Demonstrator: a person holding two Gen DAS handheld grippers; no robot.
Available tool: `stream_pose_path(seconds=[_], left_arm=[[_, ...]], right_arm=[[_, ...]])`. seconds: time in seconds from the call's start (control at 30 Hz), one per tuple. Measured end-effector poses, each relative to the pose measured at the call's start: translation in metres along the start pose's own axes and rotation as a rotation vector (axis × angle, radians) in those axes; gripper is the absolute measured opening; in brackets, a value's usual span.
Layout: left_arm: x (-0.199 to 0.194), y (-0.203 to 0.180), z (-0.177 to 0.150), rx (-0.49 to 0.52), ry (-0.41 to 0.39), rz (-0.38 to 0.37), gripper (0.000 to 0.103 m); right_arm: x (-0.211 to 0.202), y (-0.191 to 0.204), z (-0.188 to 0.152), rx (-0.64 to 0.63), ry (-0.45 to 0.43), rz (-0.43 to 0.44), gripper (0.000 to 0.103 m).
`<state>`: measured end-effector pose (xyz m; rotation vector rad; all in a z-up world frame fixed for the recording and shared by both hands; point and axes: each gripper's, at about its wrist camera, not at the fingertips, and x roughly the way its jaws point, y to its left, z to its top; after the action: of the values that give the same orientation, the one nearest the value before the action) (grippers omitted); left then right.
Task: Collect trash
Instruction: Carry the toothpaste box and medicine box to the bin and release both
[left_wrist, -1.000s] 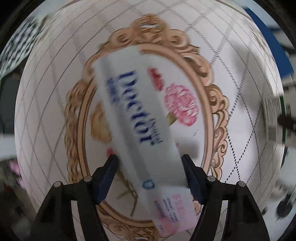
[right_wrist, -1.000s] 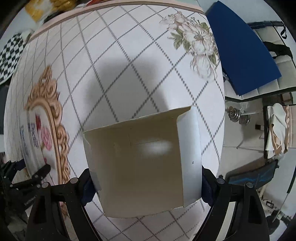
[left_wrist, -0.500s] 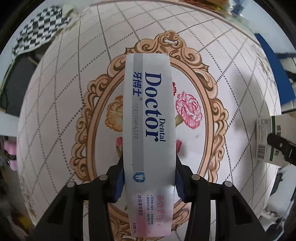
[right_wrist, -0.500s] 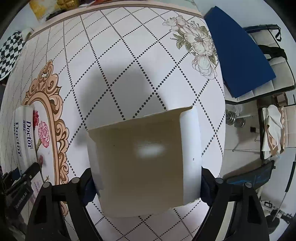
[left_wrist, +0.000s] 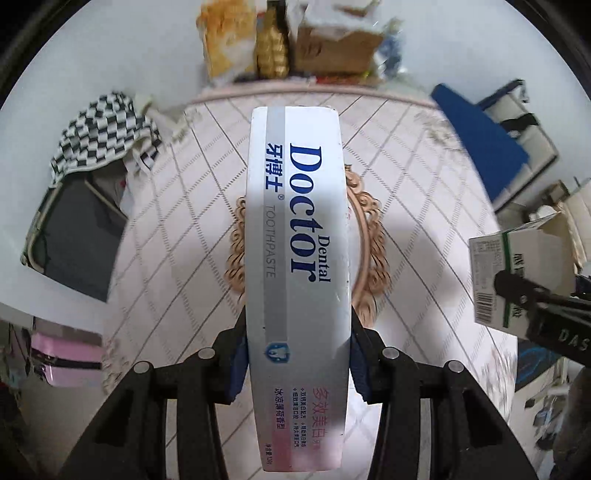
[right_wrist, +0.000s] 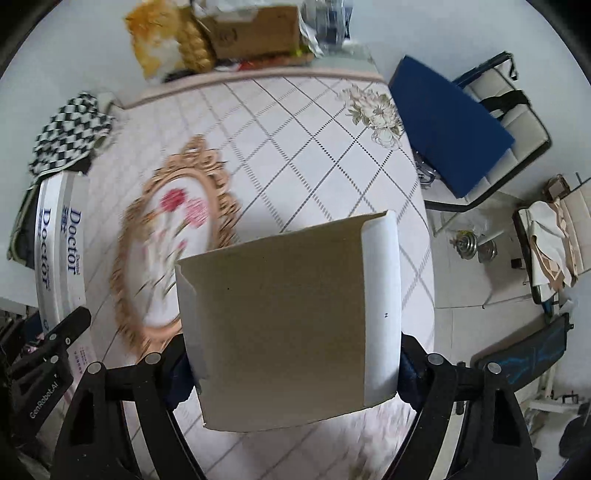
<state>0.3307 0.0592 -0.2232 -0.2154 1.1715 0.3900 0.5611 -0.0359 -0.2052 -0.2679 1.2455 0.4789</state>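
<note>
My left gripper (left_wrist: 297, 360) is shut on a long grey-white "Dental Doctor" toothpaste box (left_wrist: 297, 251) and holds it well above the table; the box also shows at the left of the right wrist view (right_wrist: 61, 254). My right gripper (right_wrist: 295, 363) is shut on an open white-and-green carton (right_wrist: 288, 310), seen from its plain cardboard side, also held above the table. The carton's printed side with a barcode shows at the right of the left wrist view (left_wrist: 517, 273).
The table (right_wrist: 314, 147) has a diamond-pattern cloth with a gold oval frame print (right_wrist: 173, 236). A cardboard box and bags (left_wrist: 332, 48) stand at the far edge. A checkered cloth (left_wrist: 99, 133) hangs left. A blue chair (right_wrist: 443, 122) stands right.
Both grippers have risen from the table with their boxes. The toothpaste box was turned straight in the left gripper and lifted; the views now take in the whole table and room.
</note>
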Motion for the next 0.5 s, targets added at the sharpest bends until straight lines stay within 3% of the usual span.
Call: stream_pose_path(seconds=[0.13, 0.3, 0.5], left_arm=[[-0.041, 0.009, -0.044, 0.037, -0.053, -0.044, 0.042], [-0.102, 0.038, -0.128, 0.105, -0.088, -0.116, 0.042], [-0.128, 0.067, -0.218, 0.148, -0.025, -0.178, 0.042]], right_arm=[[-0.065, 0.023, -0.073, 0.029, -0.065, 0.008, 0.086], [-0.132, 0.046, -0.177, 0.096, -0.124, 0.022, 0.086], [-0.175, 0.078, -0.316, 0.161, -0.105, 0.034, 0.086]])
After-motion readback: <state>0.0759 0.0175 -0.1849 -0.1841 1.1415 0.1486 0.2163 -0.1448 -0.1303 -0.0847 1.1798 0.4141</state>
